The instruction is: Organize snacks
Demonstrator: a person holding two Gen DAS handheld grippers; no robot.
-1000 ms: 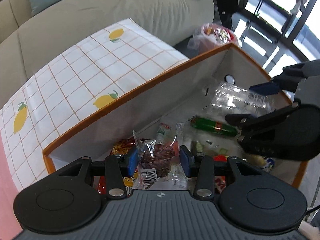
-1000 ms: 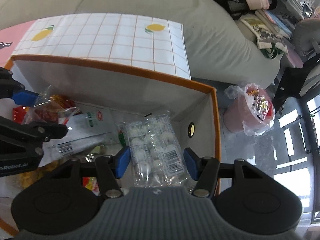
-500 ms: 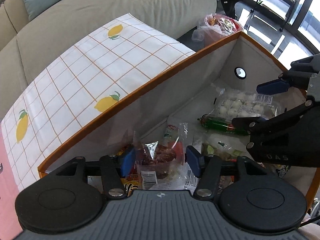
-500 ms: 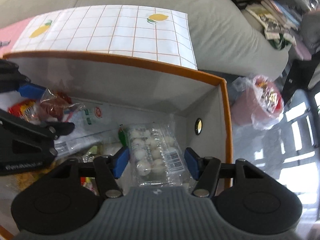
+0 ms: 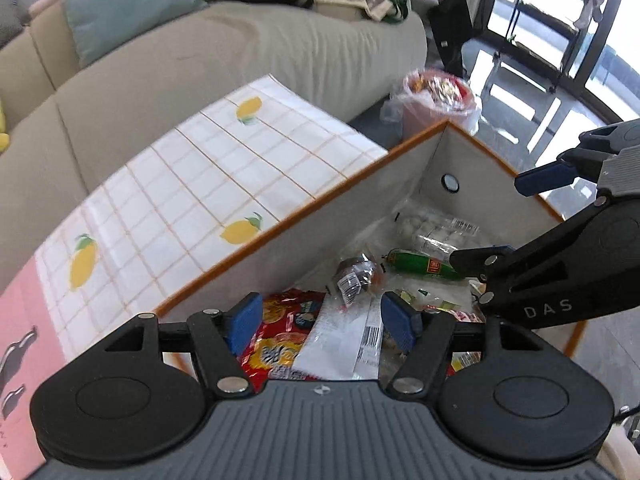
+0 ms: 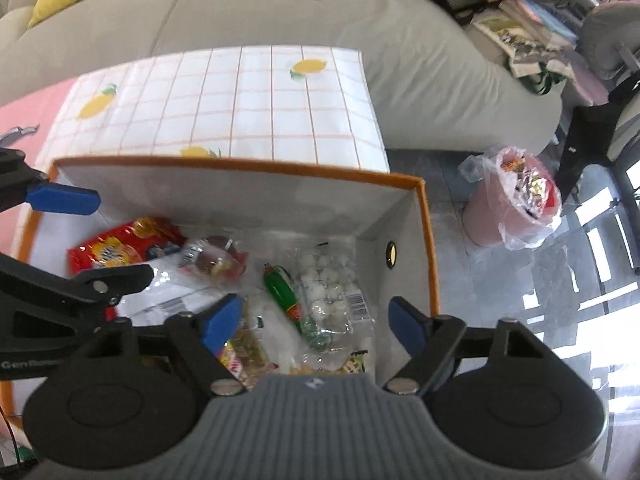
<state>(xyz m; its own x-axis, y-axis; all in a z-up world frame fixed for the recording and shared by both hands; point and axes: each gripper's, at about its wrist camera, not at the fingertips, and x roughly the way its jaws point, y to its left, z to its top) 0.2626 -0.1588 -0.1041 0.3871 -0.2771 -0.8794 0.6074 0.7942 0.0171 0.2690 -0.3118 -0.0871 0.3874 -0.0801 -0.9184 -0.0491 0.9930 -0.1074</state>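
Left tool point(image 5: 322, 318) over the orange-rimmed grey fabric box point(image 5: 280, 226), blue pads wide apart and opening, gripping nothing; snacks lie in the box below the gap. Right tool point(image 6: 316, 322) over the same box, pads also spreading, empty.

Inside the box: clear plastic pack of white round balls with barcode sticker point(image 6: 330, 286) near the wall with the metal eyelet point(image 6: 391, 254); green sausage stick with red label point(image 6: 282, 294) touching that pack's side, tilted; clear-wrapped dark brown cake point(image 6: 214, 259) just beside the sausage, away from the eyelet wall; red and yellow crinkly snack bag point(image 6: 120, 246) at the far end from the eyelet; white flat packet with barcode point(image 5: 344, 334) overlapping the red bag.

Box sits on a lemon-print checked tablecloth point(image 5: 192, 188); beige sofa point(image 5: 224, 52) behind the box.
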